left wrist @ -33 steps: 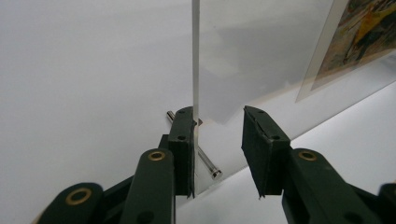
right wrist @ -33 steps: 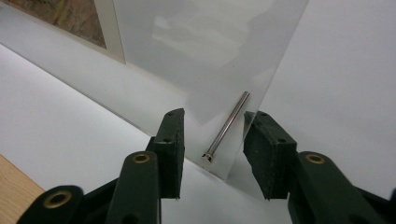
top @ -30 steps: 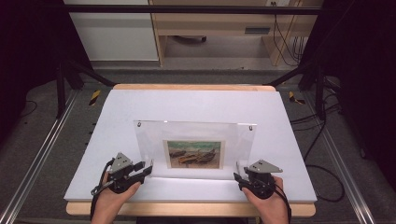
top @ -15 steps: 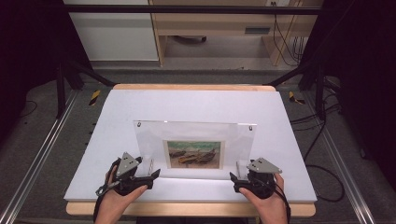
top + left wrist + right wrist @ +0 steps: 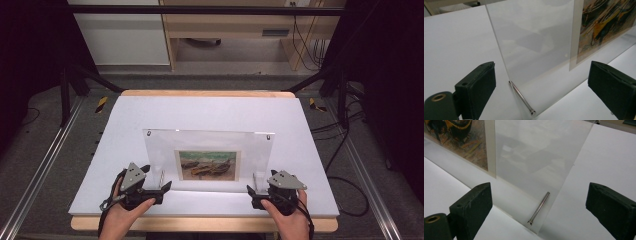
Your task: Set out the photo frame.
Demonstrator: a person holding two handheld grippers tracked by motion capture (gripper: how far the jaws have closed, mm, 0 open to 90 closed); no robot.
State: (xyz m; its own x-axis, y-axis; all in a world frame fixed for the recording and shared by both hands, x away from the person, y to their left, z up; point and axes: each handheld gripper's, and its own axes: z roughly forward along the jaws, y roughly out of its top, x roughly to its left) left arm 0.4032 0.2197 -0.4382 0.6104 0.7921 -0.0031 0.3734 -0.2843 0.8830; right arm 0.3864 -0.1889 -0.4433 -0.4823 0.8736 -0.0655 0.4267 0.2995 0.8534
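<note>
A clear acrylic picture frame [image 5: 207,145] stands upright on the white tabletop [image 5: 210,112], holding a painting of boats [image 5: 207,165]. My left gripper [image 5: 164,187] is at the frame's lower left corner and my right gripper [image 5: 251,191] at its lower right. Both have just been opening their jaws. In the left gripper view the left gripper [image 5: 544,92] straddles the pane's corner and its metal pin [image 5: 522,98] with wide gaps on each side. The right gripper [image 5: 539,211] likewise straddles the pane's corner and its metal pin [image 5: 539,207], its pads off the pane.
The tabletop has a wooden front edge [image 5: 200,224] close behind my hands. Metal rails [image 5: 40,175] run along both sides. A wooden desk [image 5: 235,30] and white cabinet [image 5: 120,35] stand beyond the table. Cables [image 5: 345,145] lie on the floor at right.
Both grippers' jaws have spread apart at the frame's lower corners, letting go of it. The frame still stands upright in the same place. The hands have barely shifted.
</note>
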